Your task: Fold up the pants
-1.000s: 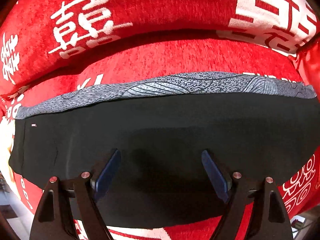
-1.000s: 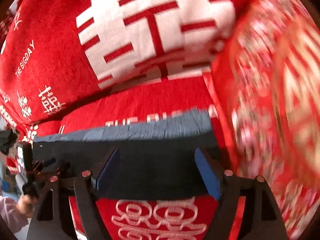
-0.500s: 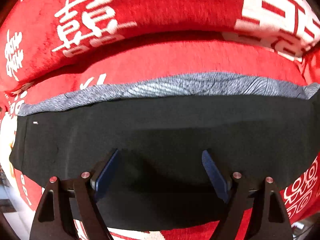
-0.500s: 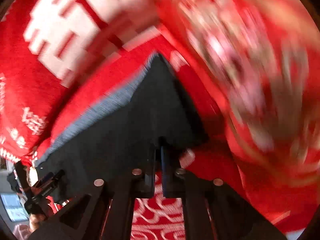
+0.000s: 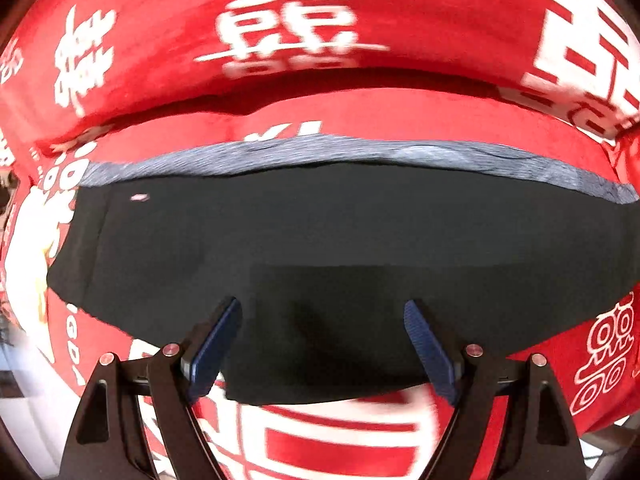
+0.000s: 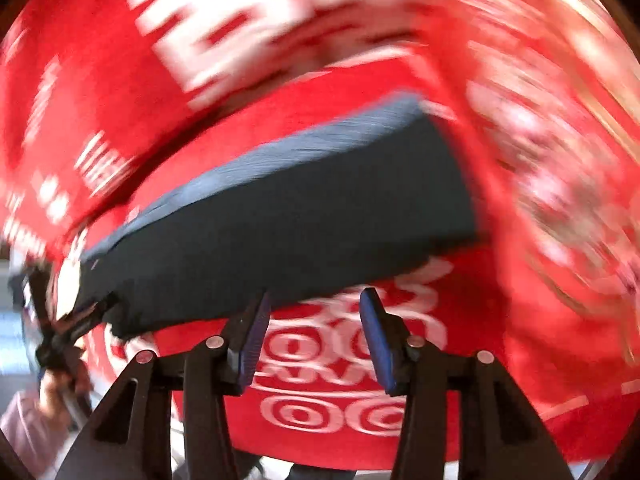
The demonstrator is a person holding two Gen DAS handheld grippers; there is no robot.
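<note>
Pants [image 5: 340, 240], black with a grey patterned band along the far side, lie folded flat on a red bedspread [image 5: 360, 120] printed with white characters, their long axis running left to right across the bed. In the left wrist view the left gripper [image 5: 322, 340] hangs above the near edge of the cloth, its blue-padded fingers [image 5: 214, 344] wide apart with only flat black fabric below the gap, nothing pinched. A small pale tag [image 5: 140, 197] shows near the left end of the pants. The right wrist view, heavily blurred, shows what the other does not: the right end of the pants [image 6: 280, 220], squared off, slanting up to the right. The right gripper [image 6: 316, 332] sits just off their near edge over the white ring print, its jaws having just been opening, fingers [image 6: 254, 344] now parted with nothing between them. At far left, a hand [image 6: 60, 384] in a pale sleeve holds the other gripper.
</note>
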